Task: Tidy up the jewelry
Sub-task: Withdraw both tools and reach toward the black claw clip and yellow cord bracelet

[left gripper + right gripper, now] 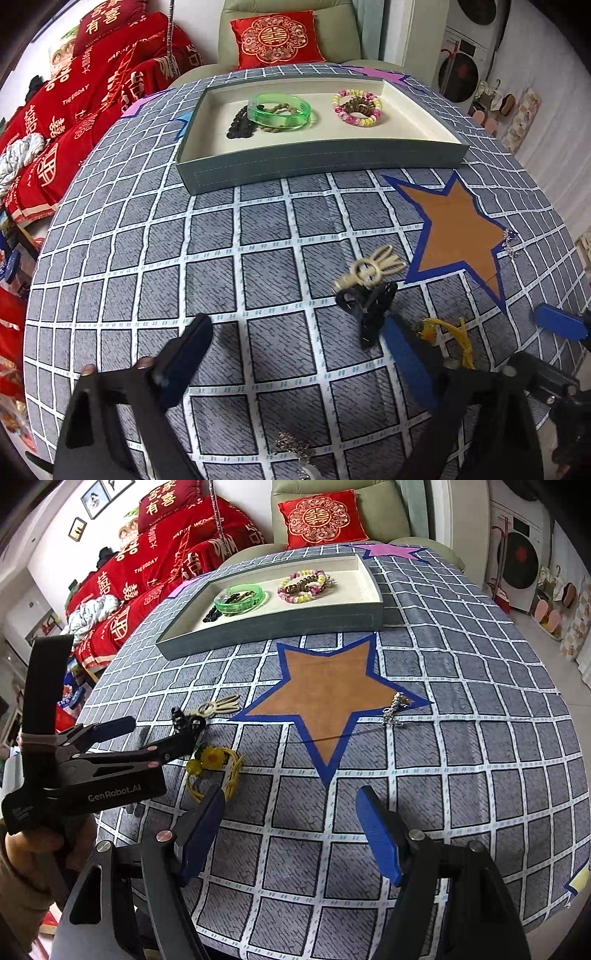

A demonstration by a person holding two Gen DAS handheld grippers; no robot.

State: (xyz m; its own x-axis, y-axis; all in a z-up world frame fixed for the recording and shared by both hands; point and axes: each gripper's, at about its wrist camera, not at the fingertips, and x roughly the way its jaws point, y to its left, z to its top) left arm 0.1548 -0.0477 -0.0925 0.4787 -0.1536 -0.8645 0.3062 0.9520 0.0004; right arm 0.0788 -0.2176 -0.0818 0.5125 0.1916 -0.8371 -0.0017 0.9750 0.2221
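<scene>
The left gripper (299,354) hangs low over the grid-patterned tablecloth (207,266) with its dark-padded fingers spread wide and nothing between them; in the right wrist view its body crosses the left edge of the frame, and the white lettering "GenRobot.AI" reads plainly on its black side. The right gripper (291,830) is likewise released, its blue pads parted above bare cloth at the lower centre of its own view. The jewelry tray (317,166), grey outside and cream inside, sits in the upper centre of both views; inside it lie a green bangle (282,110) over a dark beaded piece, and, apart to the right, a pink-and-yellow bead bracelet (357,107) ringed around a brown one. Loose on the cloth, right of centre in the left wrist view, a cream rabbit-shaped hair clip (373,271) touches a black claw clip (369,306), with a yellow flower bracelet (214,771) just beside them nearer the camera. A silver chain piece (397,709) lies at the right point of the orange star (328,698) printed on the cloth. In the upper left of both views, red bedding (159,554) carries gold Chinese characters and the words "HAPPY WEDDING" and "THE DAY"; a red cushion (321,518) with a gold double-happiness emblem rests on a pale green chair behind the table.
</scene>
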